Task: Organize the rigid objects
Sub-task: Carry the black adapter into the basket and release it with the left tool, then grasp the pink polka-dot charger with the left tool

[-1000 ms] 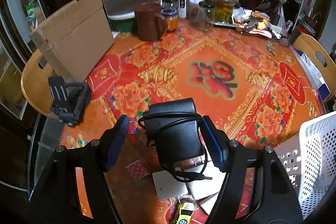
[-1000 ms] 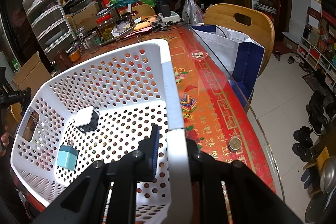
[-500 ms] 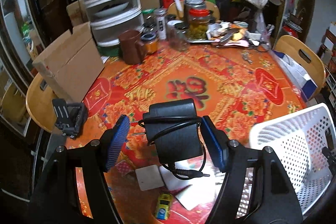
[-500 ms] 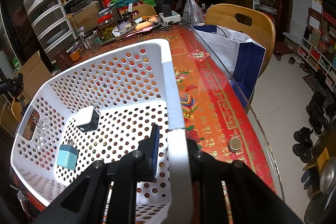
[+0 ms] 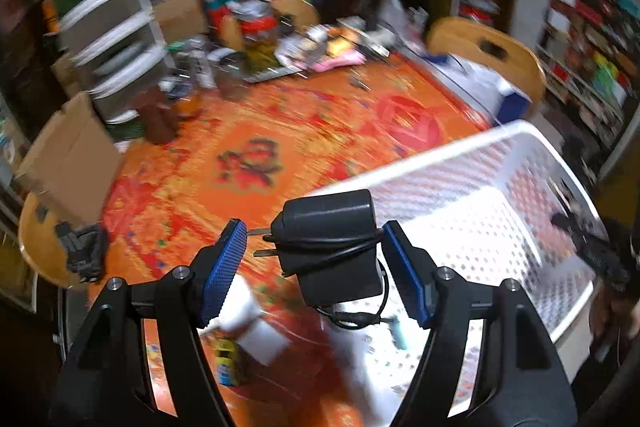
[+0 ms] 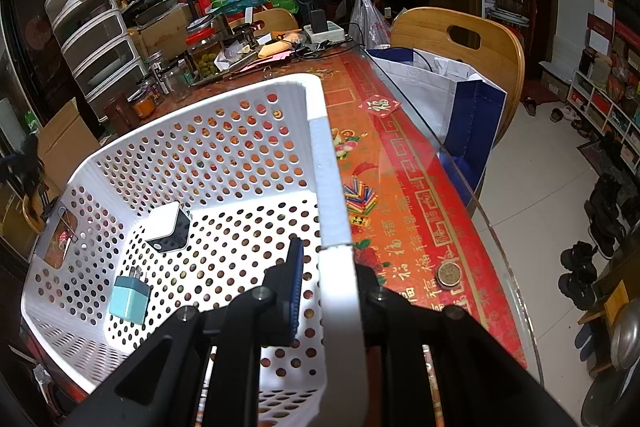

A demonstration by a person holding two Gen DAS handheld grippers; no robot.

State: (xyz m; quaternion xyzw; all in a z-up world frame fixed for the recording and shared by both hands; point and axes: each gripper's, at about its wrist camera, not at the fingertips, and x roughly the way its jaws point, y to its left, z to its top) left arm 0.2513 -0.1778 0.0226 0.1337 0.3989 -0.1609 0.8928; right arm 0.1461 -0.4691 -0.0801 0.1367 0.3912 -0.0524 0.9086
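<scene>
- Where the left hand-held gripper [image 5: 310, 255] is seen from its own wrist camera, a black power adapter [image 5: 330, 247] is shown between the ribbed blue pads [image 5: 222, 267]; a gap is visible on the left side, so the fingers are set apart and no firm clamp can be confirmed.
- The adapter is a matte, blocky plastic body with two metal prongs pointing left and a thin black cord wound around it.
- It is positioned above the near rim of the white basket [image 5: 500, 187], over the red patterned desk [image 5: 280, 131].
- The right hand-held gripper [image 6: 326, 287] is clamped on the smooth right rim of the basket [image 6: 328, 187], a rigid perforated plastic shell.
- Inside the basket, a white cube charger [image 6: 168, 227] and a pale blue plug [image 6: 130, 299] lie apart on the perforated floor.
</scene>
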